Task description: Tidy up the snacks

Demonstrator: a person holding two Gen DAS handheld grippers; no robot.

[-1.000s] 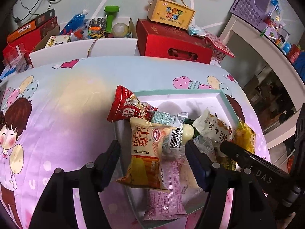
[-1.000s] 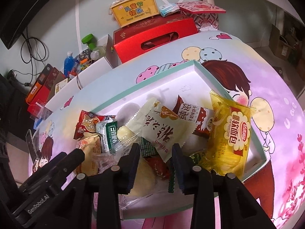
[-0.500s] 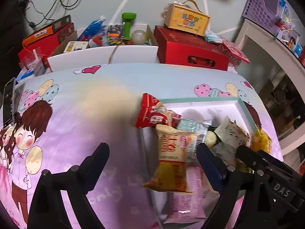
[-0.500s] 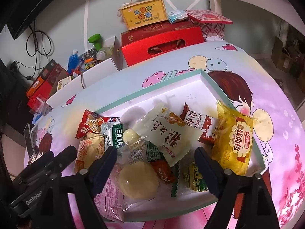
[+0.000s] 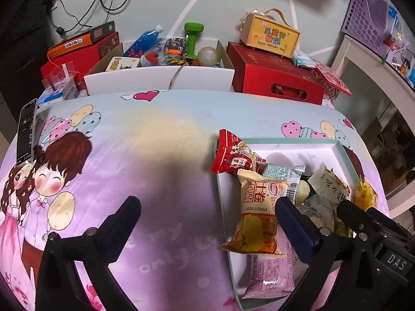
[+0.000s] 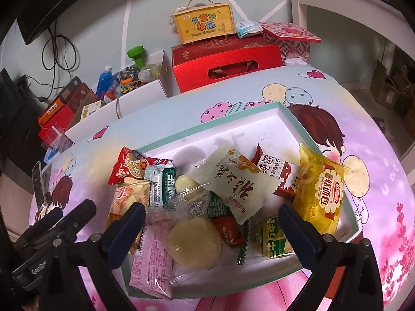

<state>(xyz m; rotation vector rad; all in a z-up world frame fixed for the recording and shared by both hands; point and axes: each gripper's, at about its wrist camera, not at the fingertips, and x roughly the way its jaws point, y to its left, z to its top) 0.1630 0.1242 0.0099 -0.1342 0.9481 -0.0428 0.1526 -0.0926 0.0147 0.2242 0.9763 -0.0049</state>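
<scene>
Left wrist view: your left tongs (image 5: pixel 207 213) spread wide, empty, above surface (image 5: pixel 160 140); beige bread packet (image 5: pixel 258 212) just inside right finger, draped over tray (image 5: pixel 282 141) edge.
Right wrist view: your right tongs (image 6: pixel 211 216) spread wide, empty, over tray; clear-wrapped round cake (image 6: pixel 193 241) lies between fingers.

Left tool (image 5: pixel 207 208) fingers spread wide, empty, right tool (image 6: pixel 211 216) likewise spread wide, empty
</scene>
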